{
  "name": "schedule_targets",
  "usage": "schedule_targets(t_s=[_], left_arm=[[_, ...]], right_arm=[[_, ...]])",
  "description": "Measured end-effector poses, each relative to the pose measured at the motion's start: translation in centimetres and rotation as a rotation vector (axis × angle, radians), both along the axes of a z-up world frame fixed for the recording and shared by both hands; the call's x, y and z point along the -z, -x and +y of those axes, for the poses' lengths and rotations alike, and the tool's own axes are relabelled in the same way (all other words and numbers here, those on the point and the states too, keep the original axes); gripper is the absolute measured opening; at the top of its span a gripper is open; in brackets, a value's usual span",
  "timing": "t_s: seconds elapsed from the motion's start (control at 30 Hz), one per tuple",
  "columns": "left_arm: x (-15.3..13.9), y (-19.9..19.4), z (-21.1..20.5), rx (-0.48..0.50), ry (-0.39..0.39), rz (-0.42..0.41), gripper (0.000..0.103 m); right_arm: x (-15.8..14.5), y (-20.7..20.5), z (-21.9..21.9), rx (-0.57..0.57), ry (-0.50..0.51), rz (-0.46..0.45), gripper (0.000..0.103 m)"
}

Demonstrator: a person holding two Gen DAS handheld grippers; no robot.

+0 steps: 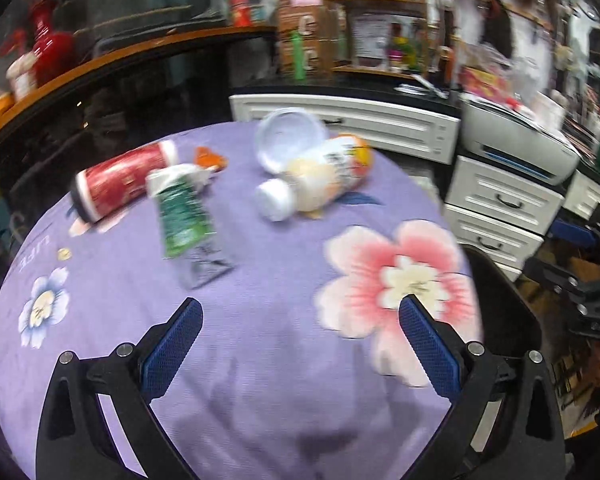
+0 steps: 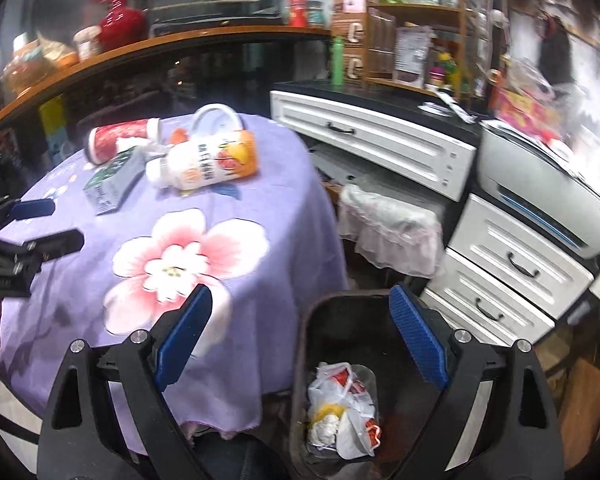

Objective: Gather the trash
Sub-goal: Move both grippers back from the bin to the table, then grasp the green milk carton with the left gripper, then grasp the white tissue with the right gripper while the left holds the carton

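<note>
We note the left gripper (image 1: 300, 312), fingers wide and empty, nearer the trash: the green carton (image 1: 184, 216) lies ahead-left on the table (image 1: 260, 360), long axis pointing roughly away; right gripper (image 2: 302, 304) wide over the bin (image 2: 312, 320).

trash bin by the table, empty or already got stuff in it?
Not empty: the bin holds a crumpled plastic bag and wrappers at the bottom.

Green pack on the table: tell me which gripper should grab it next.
Left. The left gripper is open above the purple tablecloth with the green pack just ahead of it. The right gripper is open too, but sits off the table edge over the trash bin.
</note>
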State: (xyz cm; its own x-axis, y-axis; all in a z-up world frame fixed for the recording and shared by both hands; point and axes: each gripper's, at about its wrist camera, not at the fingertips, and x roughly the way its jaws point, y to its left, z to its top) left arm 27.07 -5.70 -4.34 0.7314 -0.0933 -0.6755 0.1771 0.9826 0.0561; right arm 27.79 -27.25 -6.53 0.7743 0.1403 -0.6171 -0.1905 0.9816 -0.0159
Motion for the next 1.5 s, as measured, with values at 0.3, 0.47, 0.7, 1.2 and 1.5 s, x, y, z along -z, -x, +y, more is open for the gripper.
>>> schedule_targets(t_s=[0.3, 0.47, 0.7, 1.2, 1.5], left_arm=[[-0.9, -4.8, 5.5, -0.114, 0.036, 0.026, 0.097], [-0.3, -8.6, 7.0, -0.141, 0.076, 0.097, 0.095], [1.0, -12.9, 7.3, -0.172, 0.052, 0.18, 0.086], [3.1, -15.3, 9.0, -0.184, 0.1, 0.324, 0.049], [2.1, -10.0, 12.3, -0.205, 0.203, 0.243, 0.049]], right_arm=[[-0.2, -1.5, 4.0, -0.087, 0.028, -0.004, 0.089], [-0.3, -2.5, 5.1, -0.111, 0.033, 0.0, 0.089], [0.0, -3.9, 5.6, -0.124, 0.027, 0.017, 0.089], [0.0, -6.8, 7.7, -0.167, 0.016, 0.034, 0.089], [-1.1, -8.7, 12.4, -0.27, 0.013, 0.02, 0.089]])
